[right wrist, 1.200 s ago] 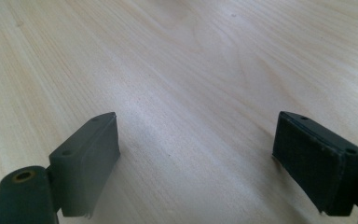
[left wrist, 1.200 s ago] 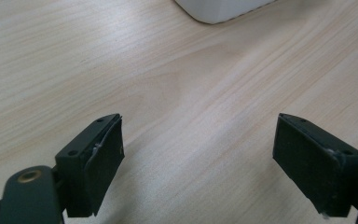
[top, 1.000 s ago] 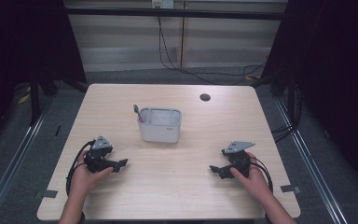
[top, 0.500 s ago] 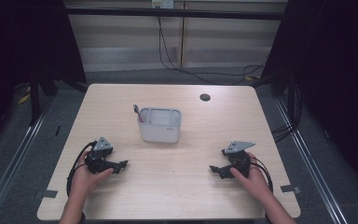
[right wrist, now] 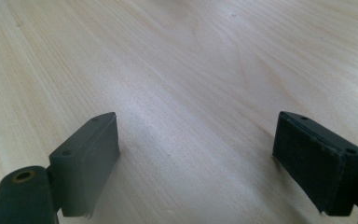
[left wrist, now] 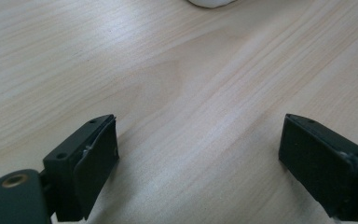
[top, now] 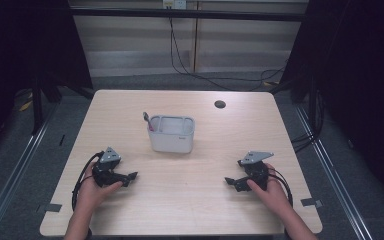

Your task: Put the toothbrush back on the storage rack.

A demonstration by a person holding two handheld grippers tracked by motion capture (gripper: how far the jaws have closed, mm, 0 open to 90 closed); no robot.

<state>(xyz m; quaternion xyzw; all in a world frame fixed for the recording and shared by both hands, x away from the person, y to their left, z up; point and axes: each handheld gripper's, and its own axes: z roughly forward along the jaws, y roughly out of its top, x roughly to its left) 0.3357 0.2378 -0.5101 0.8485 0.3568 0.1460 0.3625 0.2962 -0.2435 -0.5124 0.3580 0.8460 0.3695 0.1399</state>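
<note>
Near the middle of the surface stands the white holder, upright, long axis running left to right, a pen slanting from its left end. Nearer the person, well apart from it, the left claw has just been opening; the right claw gapes wide. Both are empty, with bare wood between them.

Your two hand-held grippers, black with grey top plates

Your left gripper and right gripper are black-bodied, each topped by a grey three-cornered plate and trailing a looped black cable. Up close, the blocky jaws carry flat dark pads, small screw holes and a brass-coloured fastener. Your forearms look bare, though dimly lit.
</note>
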